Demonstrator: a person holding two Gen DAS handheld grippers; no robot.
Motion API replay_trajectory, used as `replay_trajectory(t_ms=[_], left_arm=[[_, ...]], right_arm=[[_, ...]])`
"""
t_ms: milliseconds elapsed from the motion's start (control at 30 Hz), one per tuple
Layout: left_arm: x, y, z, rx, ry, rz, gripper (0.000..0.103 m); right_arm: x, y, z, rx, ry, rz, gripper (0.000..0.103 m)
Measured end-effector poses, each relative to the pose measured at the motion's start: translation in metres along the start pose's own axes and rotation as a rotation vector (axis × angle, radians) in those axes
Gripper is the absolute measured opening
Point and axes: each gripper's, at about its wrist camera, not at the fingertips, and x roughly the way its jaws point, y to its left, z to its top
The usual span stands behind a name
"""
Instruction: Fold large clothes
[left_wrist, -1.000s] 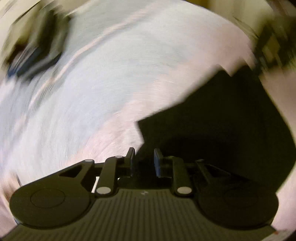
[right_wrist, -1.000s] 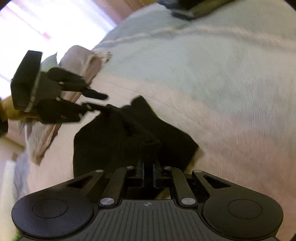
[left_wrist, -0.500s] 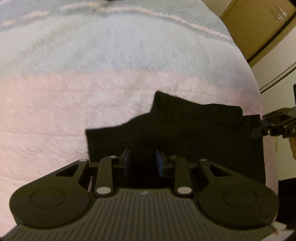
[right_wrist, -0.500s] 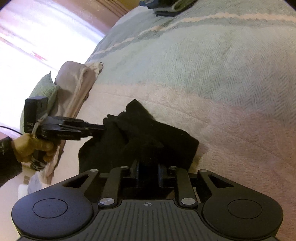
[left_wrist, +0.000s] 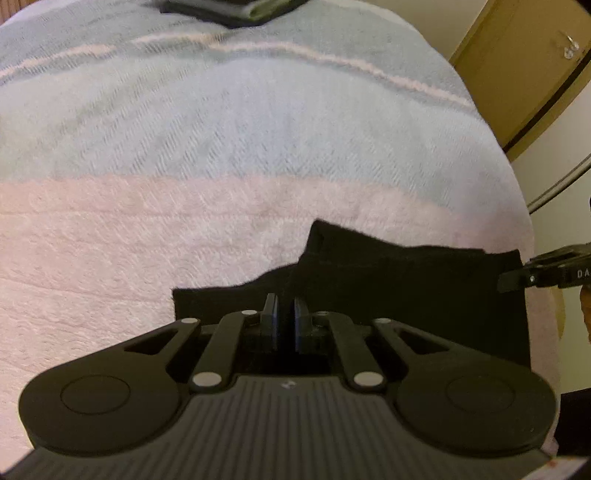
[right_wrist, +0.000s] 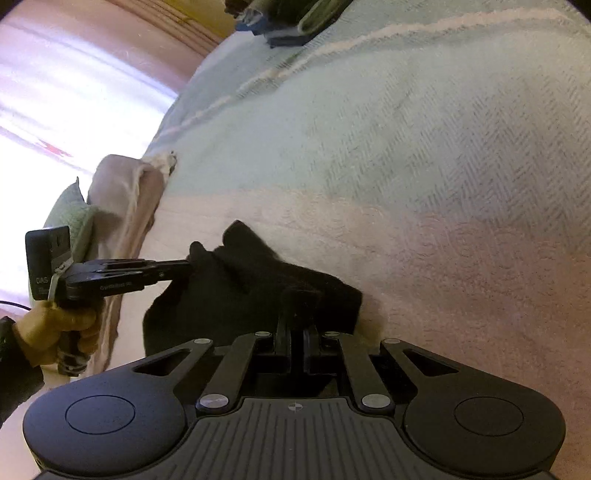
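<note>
A black garment (left_wrist: 406, 288) lies bunched on the pink band of a bed blanket (left_wrist: 147, 236). My left gripper (left_wrist: 285, 314) is shut, with a fold of the black cloth pinched between its fingers. In the left wrist view the right gripper (left_wrist: 517, 282) reaches the garment's right edge. In the right wrist view my right gripper (right_wrist: 296, 334) is shut on a raised ridge of the black garment (right_wrist: 240, 295). There the left gripper (right_wrist: 186, 266), held in a hand (right_wrist: 55, 325), grips the garment's far left edge.
A stack of folded clothes (right_wrist: 291, 22) sits at the bed's far end, also in the left wrist view (left_wrist: 236, 11). Pillows (right_wrist: 125, 206) lie along the bed's left side by a bright window. A wooden door (left_wrist: 517, 74) stands beyond the bed's right edge.
The left gripper swung over to the garment, and its fingers have narrowed onto the cloth. The right gripper stayed clamped while the garment spread a little between the two.
</note>
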Motion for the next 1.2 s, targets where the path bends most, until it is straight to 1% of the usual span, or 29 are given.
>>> replay_trajectory(t_ms=[33, 100, 167, 200, 300, 333, 400, 433, 467, 500, 533, 567, 633, 667, 733, 800, 833, 900, 933, 967, 1033, 1067, 1100, 1133, 1200], left_arm=[[-0.003, -0.001, 0.000, -0.008, -0.014, 0.007, 0.005], [-0.020, -0.002, 0.003, -0.023, -0.069, 0.016, 0.005], [-0.026, 0.000, 0.004, -0.047, -0.107, 0.022, 0.005], [-0.023, 0.001, 0.003, -0.056, -0.102, 0.029, 0.005], [0.005, 0.005, -0.004, -0.075, -0.039, 0.039, 0.006], [0.013, 0.006, -0.005, -0.075, -0.027, 0.042, 0.006], [0.018, 0.008, -0.006, -0.089, -0.030, 0.048, 0.007], [0.018, 0.011, -0.005, -0.105, -0.034, 0.049, 0.009], [0.016, 0.014, -0.005, -0.124, -0.040, 0.054, 0.011], [0.010, 0.019, -0.005, -0.144, -0.052, 0.068, 0.011], [0.004, 0.023, -0.005, -0.160, -0.058, 0.093, 0.011], [-0.003, 0.028, -0.006, -0.173, -0.063, 0.111, 0.011], [-0.021, 0.033, -0.013, -0.191, -0.076, 0.134, 0.011], [-0.029, 0.033, -0.016, -0.191, -0.079, 0.141, 0.011], [-0.046, 0.029, -0.026, -0.187, -0.089, 0.139, 0.010], [-0.055, 0.020, -0.039, -0.191, -0.087, 0.106, 0.010], [-0.053, 0.015, -0.046, -0.191, -0.076, 0.085, 0.011], [-0.042, 0.007, -0.057, -0.180, -0.044, 0.065, 0.011], [-0.029, 0.005, -0.063, -0.160, -0.013, 0.067, 0.012], [-0.017, 0.004, -0.068, -0.138, -0.002, 0.084, 0.012], [-0.003, 0.015, -0.072, -0.168, -0.017, 0.077, 0.011], [0.000, 0.023, -0.073, -0.197, -0.038, 0.069, 0.008], [-0.001, 0.029, -0.073, -0.216, -0.051, 0.068, 0.003], [-0.004, 0.033, -0.074, -0.225, -0.061, 0.067, 0.003], [-0.016, 0.037, -0.076, -0.225, -0.073, 0.089, 0.003]], right_arm=[[-0.007, 0.005, 0.004, -0.017, -0.016, 0.014, 0.002], [-0.022, 0.014, 0.010, -0.059, -0.057, 0.033, 0.002], [-0.019, 0.013, 0.010, -0.076, -0.056, 0.018, 0.002], [-0.011, 0.006, 0.007, -0.065, -0.041, -0.004, 0.002], [0.012, -0.014, 0.002, -0.020, 0.011, -0.035, 0.002], [0.013, -0.016, 0.002, -0.018, 0.008, -0.039, 0.002], [0.009, -0.015, 0.004, -0.030, 0.002, -0.041, 0.002], [0.007, -0.015, 0.004, -0.034, 0.004, -0.040, 0.003], [0.004, -0.016, 0.004, -0.028, 0.003, -0.047, 0.008], [-0.001, -0.016, 0.004, -0.019, -0.003, -0.076, 0.014], [-0.007, -0.015, 0.005, -0.014, -0.011, -0.110, 0.026], [-0.014, -0.012, 0.005, -0.013, -0.024, -0.131, 0.033], [-0.029, 0.002, 0.005, -0.040, -0.063, -0.158, 0.034], [-0.036, 0.011, 0.004, -0.072, -0.081, -0.155, 0.034], [-0.044, 0.034, -0.001, -0.137, -0.100, -0.112, 0.034], [-0.036, 0.052, -0.006, -0.186, -0.061, -0.040, 0.034], [-0.027, 0.058, -0.008, -0.211, -0.037, -0.021, 0.034], [-0.003, 0.060, -0.015, -0.243, 0.011, -0.011, 0.034], [0.008, 0.055, -0.017, -0.243, 0.034, -0.019, 0.034], [0.019, 0.048, -0.020, -0.236, 0.049, -0.033, 0.034], [0.025, 0.037, -0.023, -0.239, 0.047, -0.022, 0.034], [0.023, 0.035, -0.024, -0.255, 0.041, -0.023, 0.034], [0.020, 0.037, -0.027, -0.273, 0.037, -0.037, 0.034], [0.015, 0.039, -0.029, -0.284, 0.034, -0.060, 0.034], [0.005, 0.047, -0.036, -0.291, 0.048, -0.127, 0.034]])
